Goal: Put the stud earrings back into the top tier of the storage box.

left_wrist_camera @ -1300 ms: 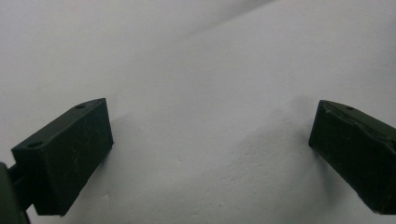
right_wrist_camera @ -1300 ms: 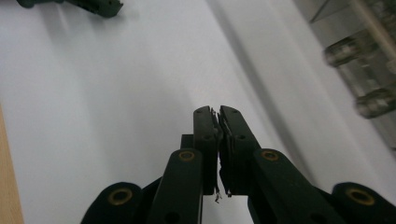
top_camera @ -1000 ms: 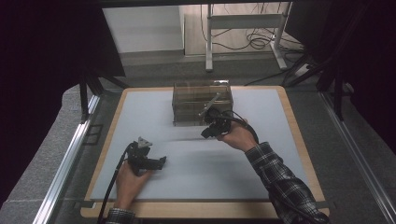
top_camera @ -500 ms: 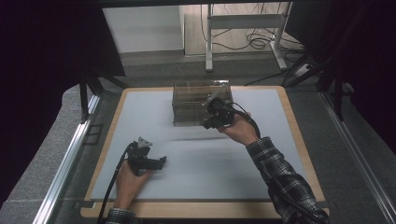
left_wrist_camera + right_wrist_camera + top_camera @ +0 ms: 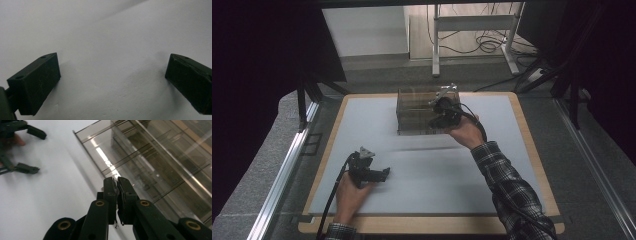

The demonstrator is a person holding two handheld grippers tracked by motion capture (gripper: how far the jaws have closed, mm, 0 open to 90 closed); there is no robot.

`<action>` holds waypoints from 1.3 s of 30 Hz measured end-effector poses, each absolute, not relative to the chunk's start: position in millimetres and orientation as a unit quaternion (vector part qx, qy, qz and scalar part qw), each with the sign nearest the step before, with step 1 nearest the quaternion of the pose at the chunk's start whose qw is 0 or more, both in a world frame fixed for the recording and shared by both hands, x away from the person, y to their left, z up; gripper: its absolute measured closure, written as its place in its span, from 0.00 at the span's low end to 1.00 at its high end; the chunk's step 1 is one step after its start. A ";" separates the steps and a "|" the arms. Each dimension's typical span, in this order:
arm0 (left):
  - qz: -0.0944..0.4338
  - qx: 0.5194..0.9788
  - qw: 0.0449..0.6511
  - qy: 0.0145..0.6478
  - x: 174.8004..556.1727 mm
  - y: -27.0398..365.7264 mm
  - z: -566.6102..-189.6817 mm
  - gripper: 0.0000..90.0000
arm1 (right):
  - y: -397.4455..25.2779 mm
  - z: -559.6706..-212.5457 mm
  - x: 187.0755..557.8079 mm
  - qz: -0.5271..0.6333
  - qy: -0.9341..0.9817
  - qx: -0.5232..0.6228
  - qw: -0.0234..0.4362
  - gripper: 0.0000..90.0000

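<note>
- Nearest to us, the person's left hand [image 5: 348,192] rests on the white mat [image 5: 437,185], well short of the clear box and off to its left, with a cable trailing from it toward the near edge.
- In that hand we hold the left gripper [image 5: 382,175], its jaws pointing across the mat toward the side below the box; in the left gripper view its two black fingers [image 5: 35,85] stand wide apart with bare white mat between them and nothing in their grasp.
- On our other side, a plaid sleeve [image 5: 512,190] runs from the near right corner of the mat up toward the box.
- The right hand [image 5: 464,131] sits just beside the near right corner of the box, holding the right gripper [image 5: 439,120] against the box's front.
- In the right gripper view [image 5: 117,185] we see its jaws pressed together at the near edge of the box; a thin sliver of something shows between them, but we cannot tell what it is.
- The clear box [image 5: 422,111], a smoky transparent organiser with inner dividers, stands on the far middle of the mat, its front edge touching or just beside the right gripper's tips.
- Beyond the box, the wooden table rim [image 5: 492,94] frames the mat.
</note>
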State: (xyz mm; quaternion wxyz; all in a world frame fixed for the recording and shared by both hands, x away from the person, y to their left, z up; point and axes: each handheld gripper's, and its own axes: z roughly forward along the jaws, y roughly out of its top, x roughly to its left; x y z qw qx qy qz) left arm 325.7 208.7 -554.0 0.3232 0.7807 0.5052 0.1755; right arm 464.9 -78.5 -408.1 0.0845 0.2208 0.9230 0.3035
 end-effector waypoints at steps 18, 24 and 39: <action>0.175 0.781 0.323 0.505 325.9 208.8 -554.1 0.00 | -72.7 -430.3 490.7 0.307 0.911 0.257 0.096 0.93; 0.175 0.780 0.324 0.506 325.9 208.6 -554.2 0.00 | -68.8 -434.9 492.8 0.307 0.911 0.258 0.097 0.93; 0.175 0.779 0.325 0.507 325.9 208.4 -554.2 0.00 | -66.8 -438.4 495.8 0.307 0.909 0.263 0.102 0.89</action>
